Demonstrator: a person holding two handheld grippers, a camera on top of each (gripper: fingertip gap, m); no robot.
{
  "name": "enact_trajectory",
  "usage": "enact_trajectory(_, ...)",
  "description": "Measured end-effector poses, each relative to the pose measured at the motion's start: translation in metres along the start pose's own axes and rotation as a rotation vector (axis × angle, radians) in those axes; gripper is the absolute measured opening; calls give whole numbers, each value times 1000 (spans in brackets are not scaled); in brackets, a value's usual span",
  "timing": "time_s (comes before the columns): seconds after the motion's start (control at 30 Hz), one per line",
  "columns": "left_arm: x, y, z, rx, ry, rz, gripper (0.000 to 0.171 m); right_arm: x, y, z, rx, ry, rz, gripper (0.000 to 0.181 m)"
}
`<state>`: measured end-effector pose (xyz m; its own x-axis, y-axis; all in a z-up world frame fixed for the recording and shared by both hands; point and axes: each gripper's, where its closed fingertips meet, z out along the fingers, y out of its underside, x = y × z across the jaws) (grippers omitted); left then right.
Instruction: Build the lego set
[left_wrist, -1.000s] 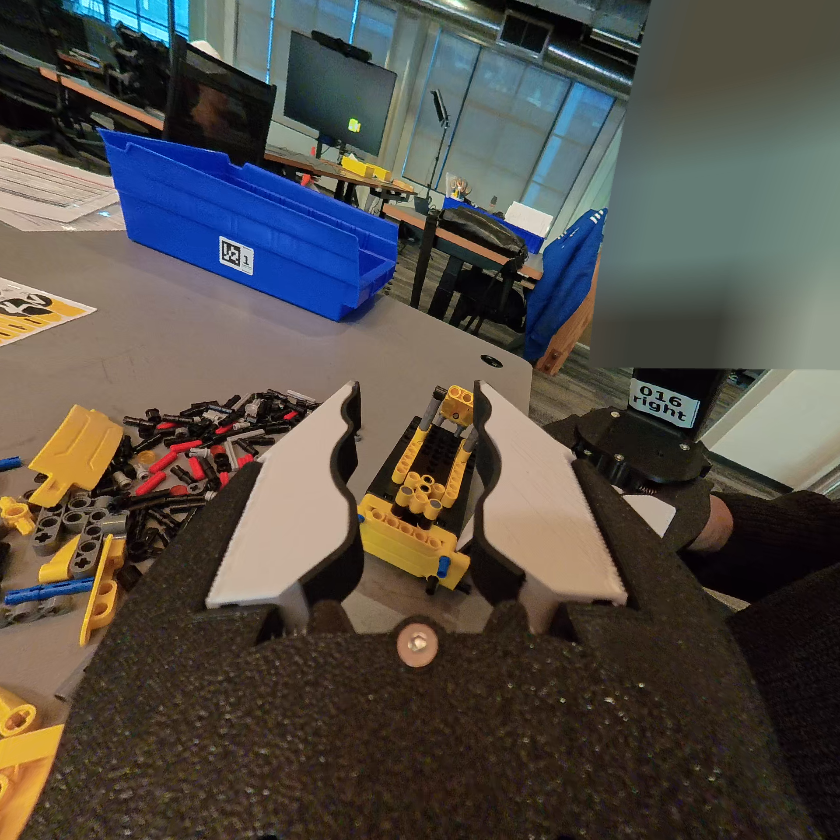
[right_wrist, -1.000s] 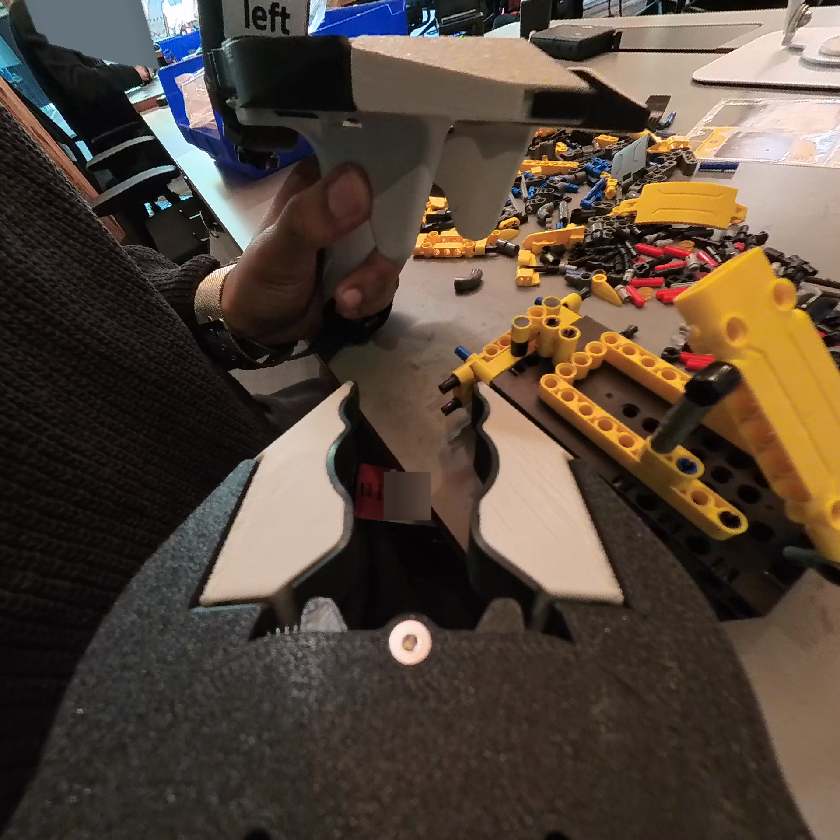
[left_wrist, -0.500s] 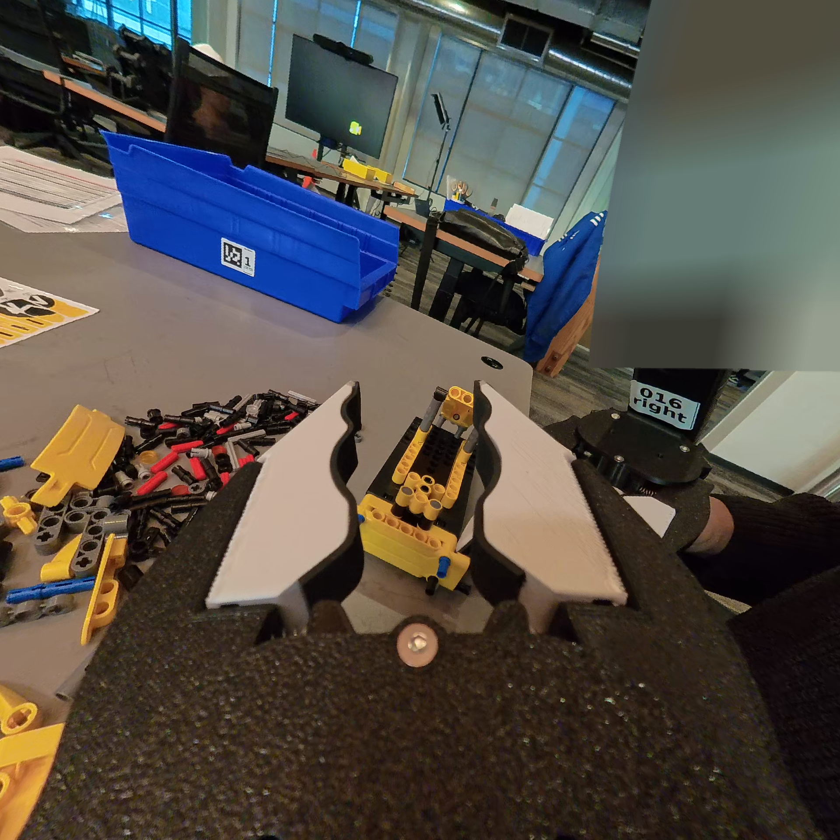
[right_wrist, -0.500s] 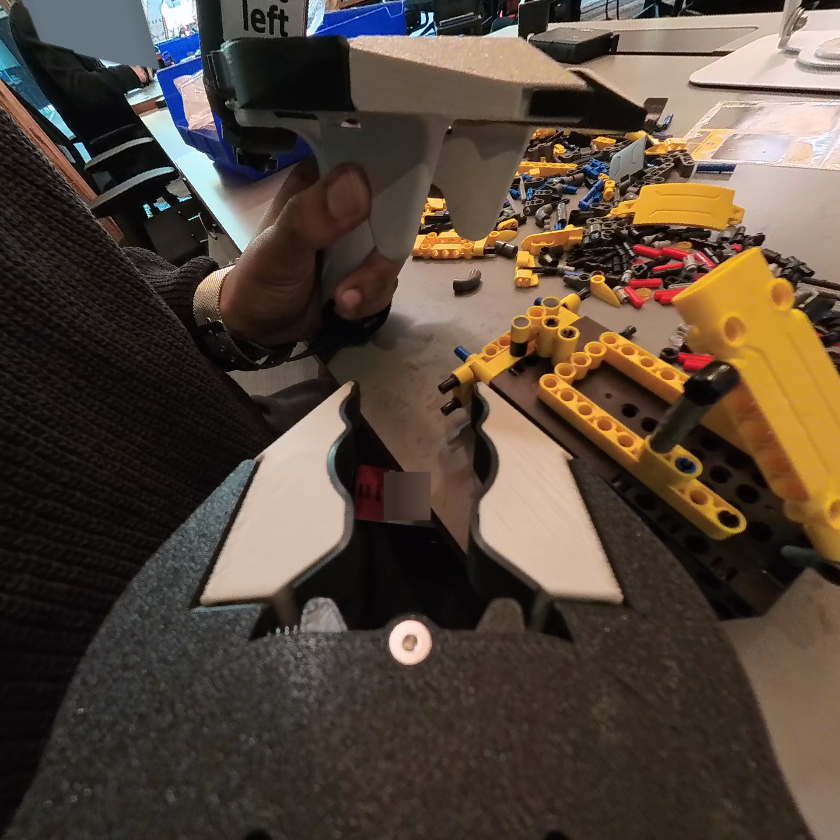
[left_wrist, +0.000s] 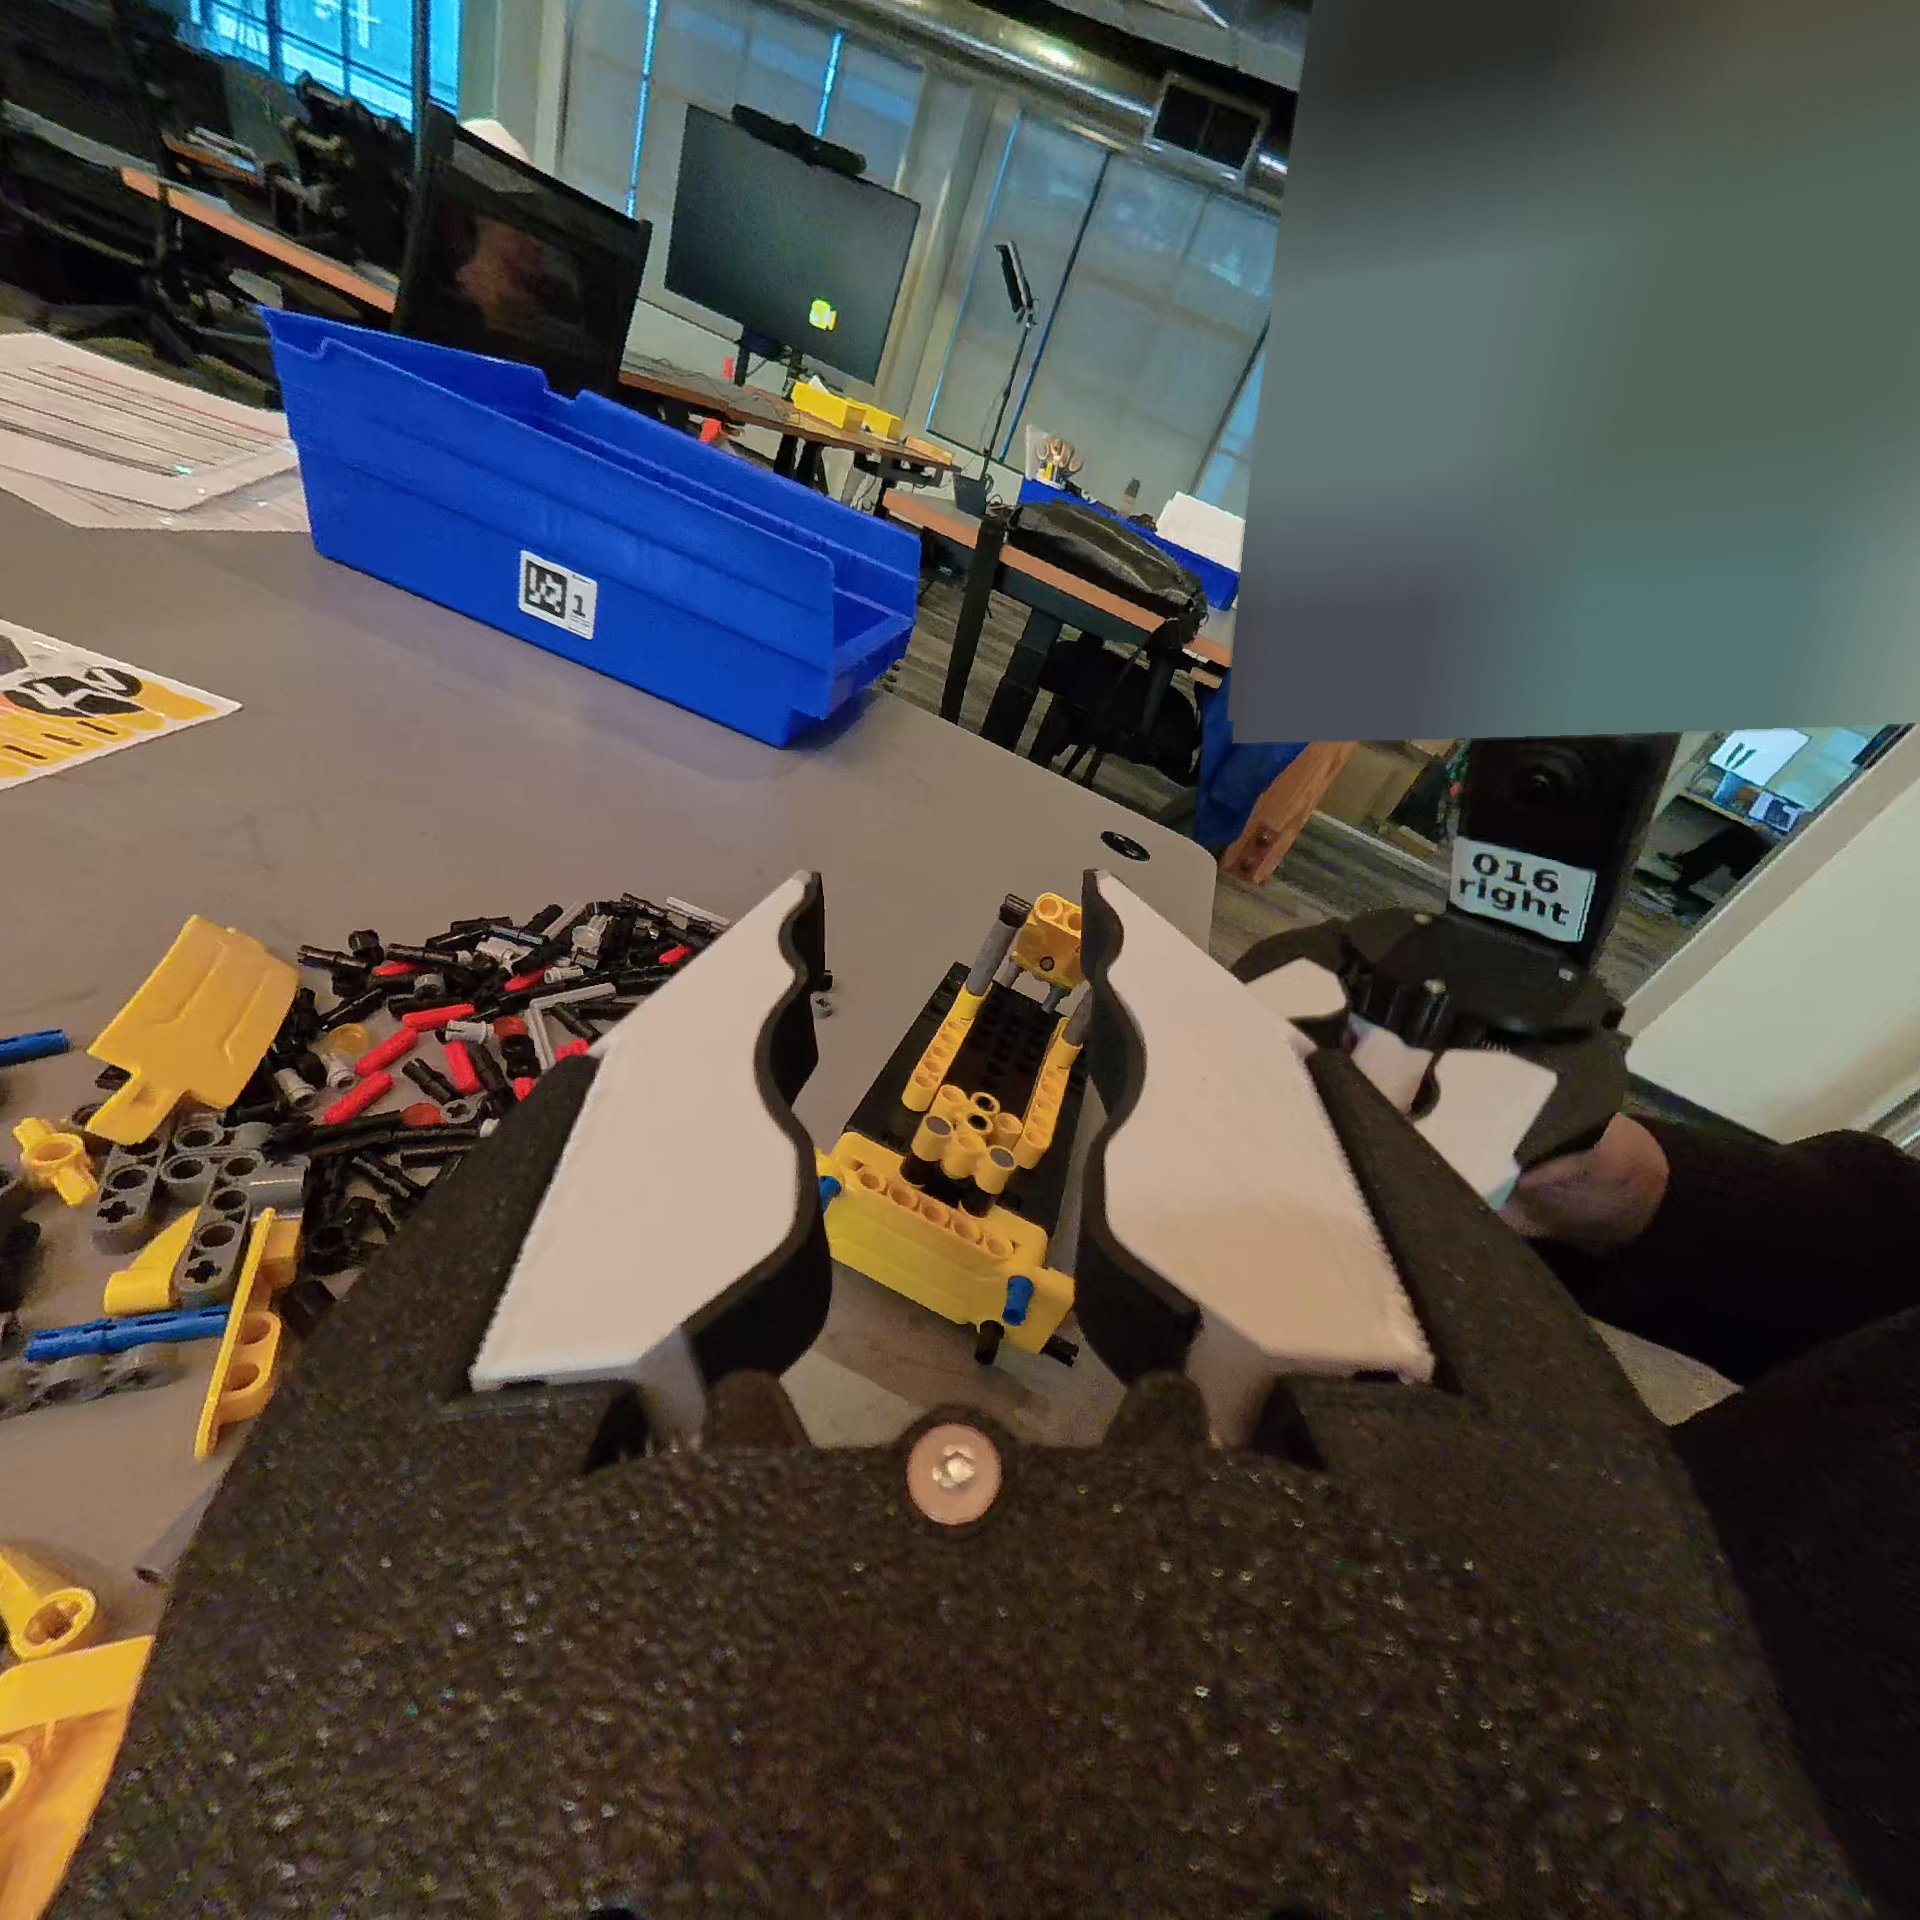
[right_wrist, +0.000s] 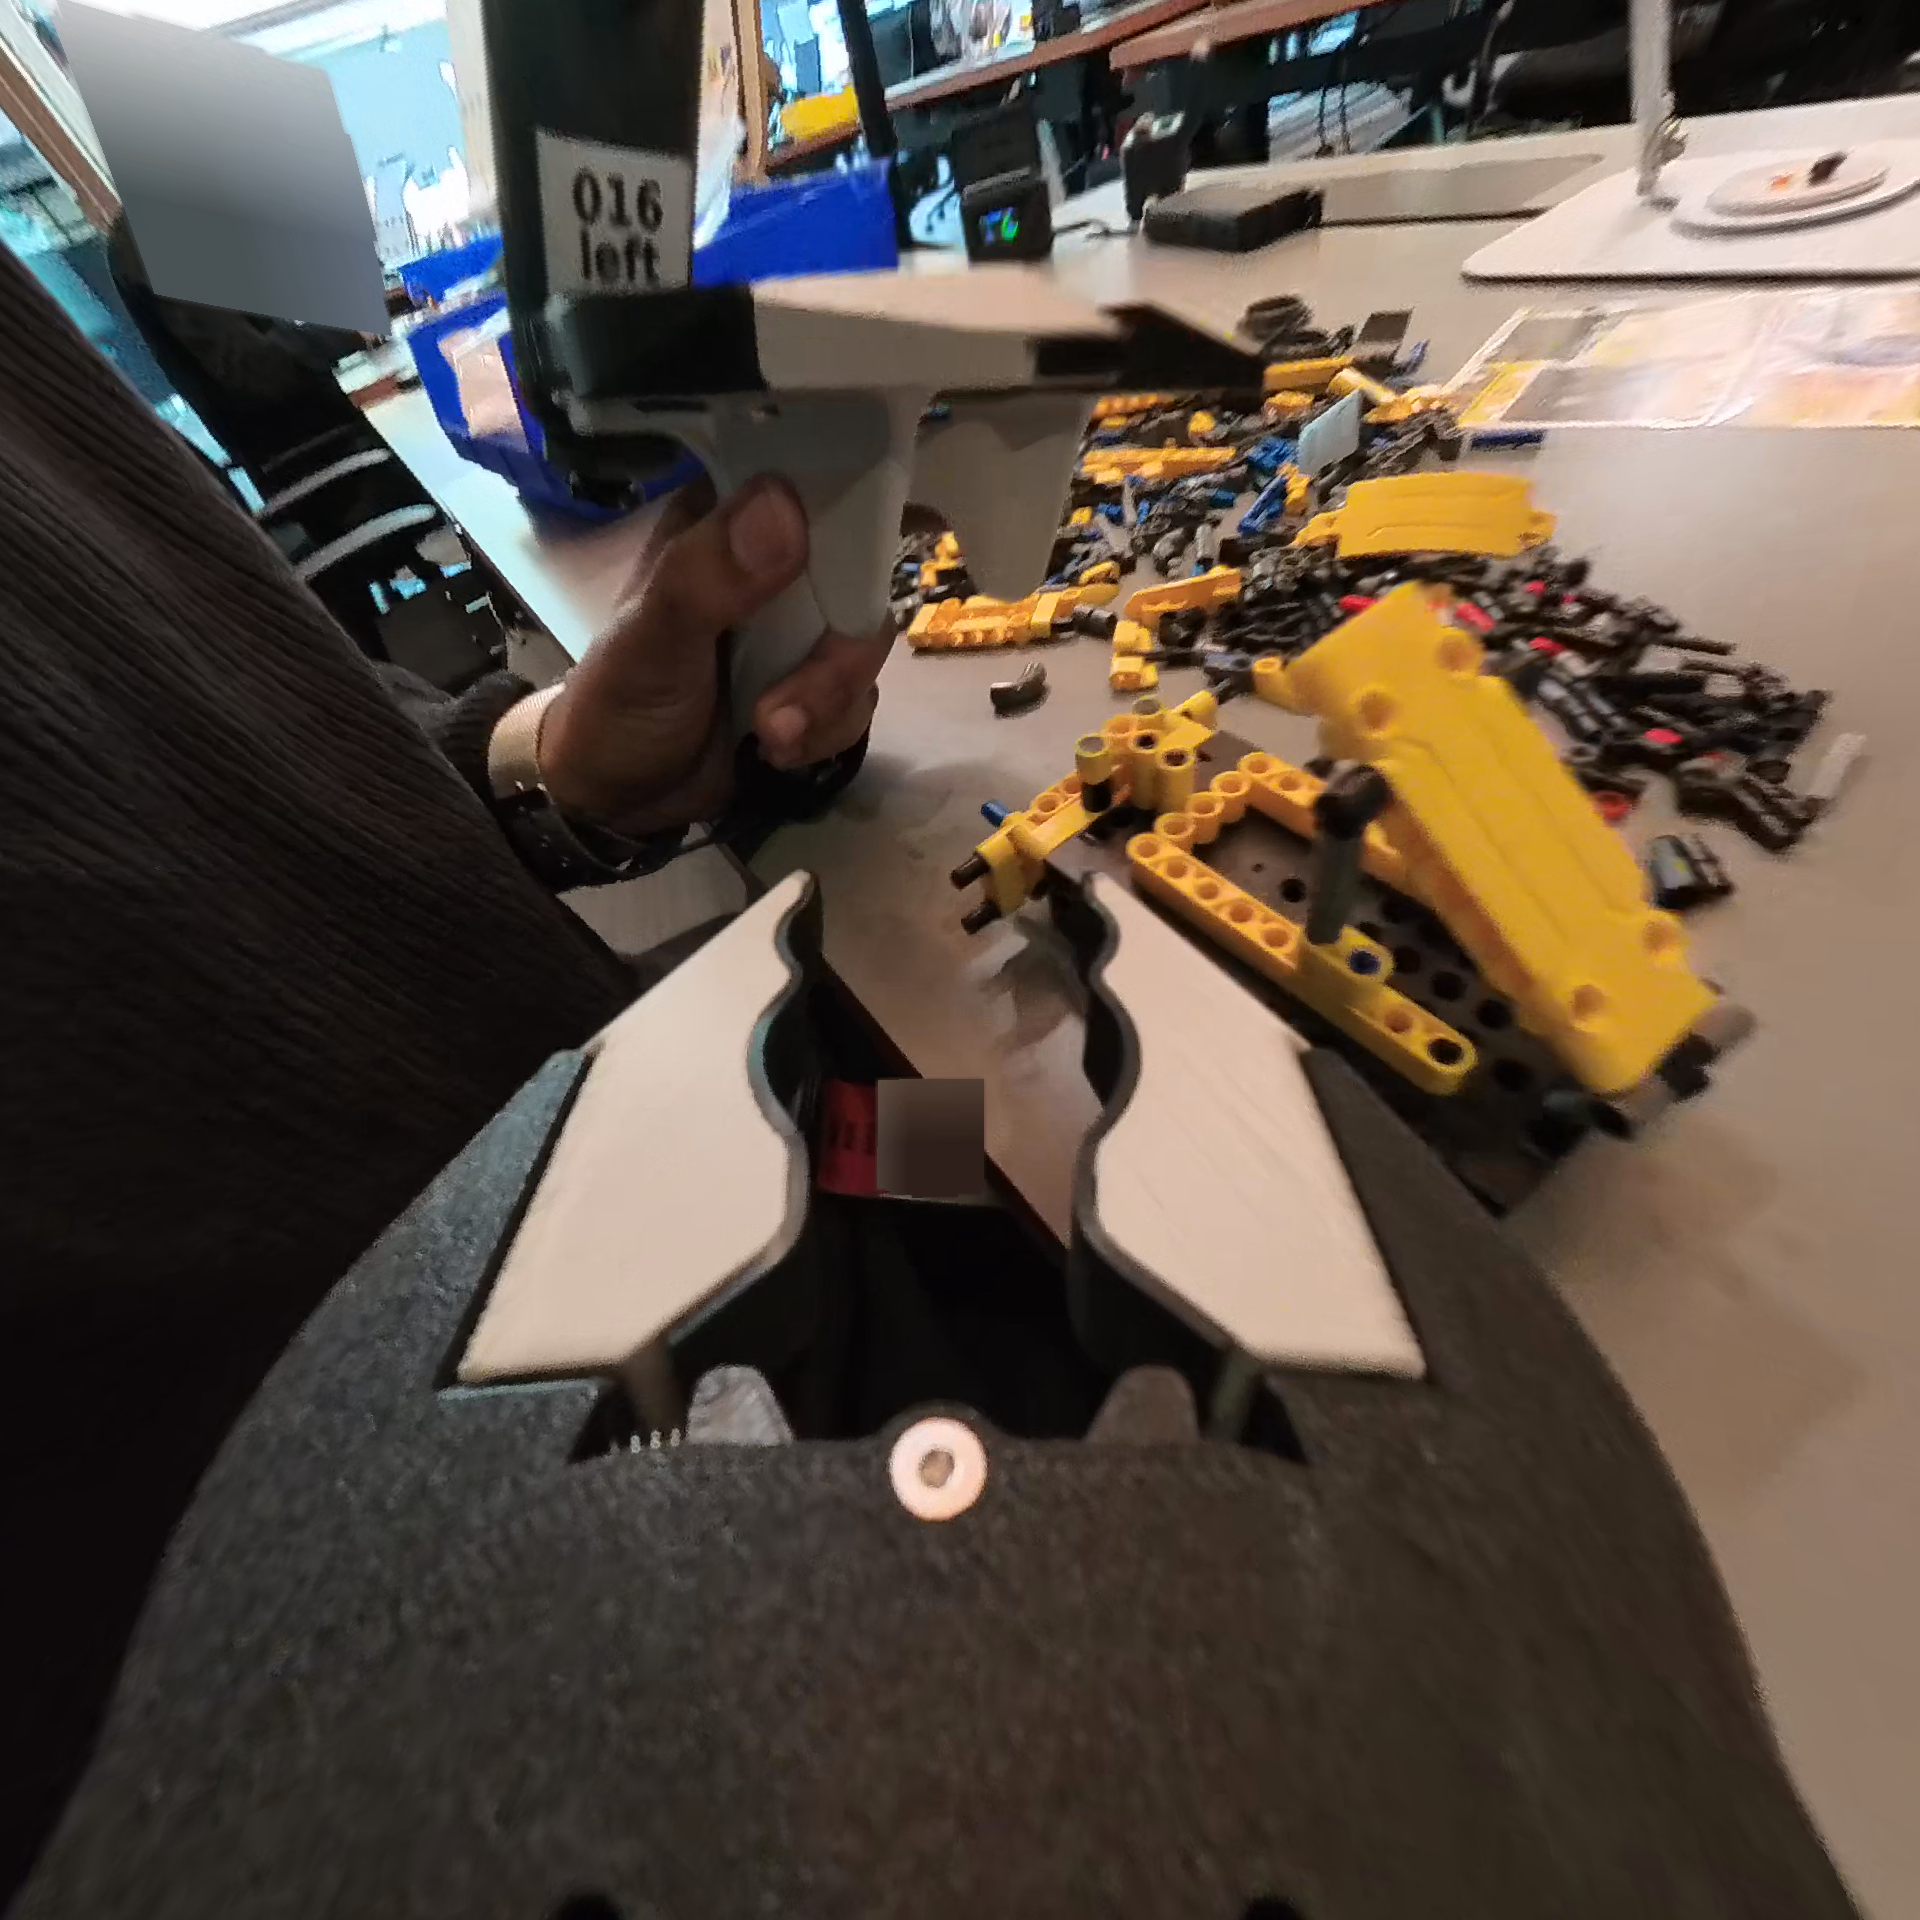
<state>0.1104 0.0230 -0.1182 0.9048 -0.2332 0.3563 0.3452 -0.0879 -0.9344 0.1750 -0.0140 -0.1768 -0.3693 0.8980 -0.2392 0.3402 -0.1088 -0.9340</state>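
Note:
A partly built yellow and black brick model (left_wrist: 956, 1174) lies on the grey table (left_wrist: 416, 790). My left gripper (left_wrist: 951, 914) is open and empty, hovering just over the model, which shows between its two white fingers. In the right wrist view the model (right_wrist: 1455, 831) lies ahead and to the right, with a yellow panel tilted up on it. My right gripper (right_wrist: 951, 914) is open and empty, over the table's near edge, left of the model and not touching it. It also shows in the left wrist view (left_wrist: 1455, 1049), beyond the model to the right.
A pile of loose black, red and yellow pieces (left_wrist: 416, 1029) lies left of the model. A blue bin (left_wrist: 582, 540) stands farther back. A sticker sheet (left_wrist: 83, 707) lies at far left. The table's corner (left_wrist: 1174, 862) is just behind the model. A person's hand (right_wrist: 707, 686) holds the left gripper.
My right gripper has drawn back and up from the model, which now looks smaller and farther in its blurred view. My left gripper has hardly moved.

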Motion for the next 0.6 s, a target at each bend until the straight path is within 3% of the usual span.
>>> enact_trajectory(0.2,-2,0,1,1,3,-22,49,19,-15,-25,60,27,65,49)
enact_trajectory(0.33,-3,-3,-1,18,10,-33,49,39,-31,-43,88,128,40,48)
enact_trajectory(0.47,-4,-4,-2,29,21,-54,49,71,-27,-61,9,317,47,46)
enact_trajectory(0.6,-5,-6,-4,49,38,-86,49,77,-31,-70,-33,381,17,46)
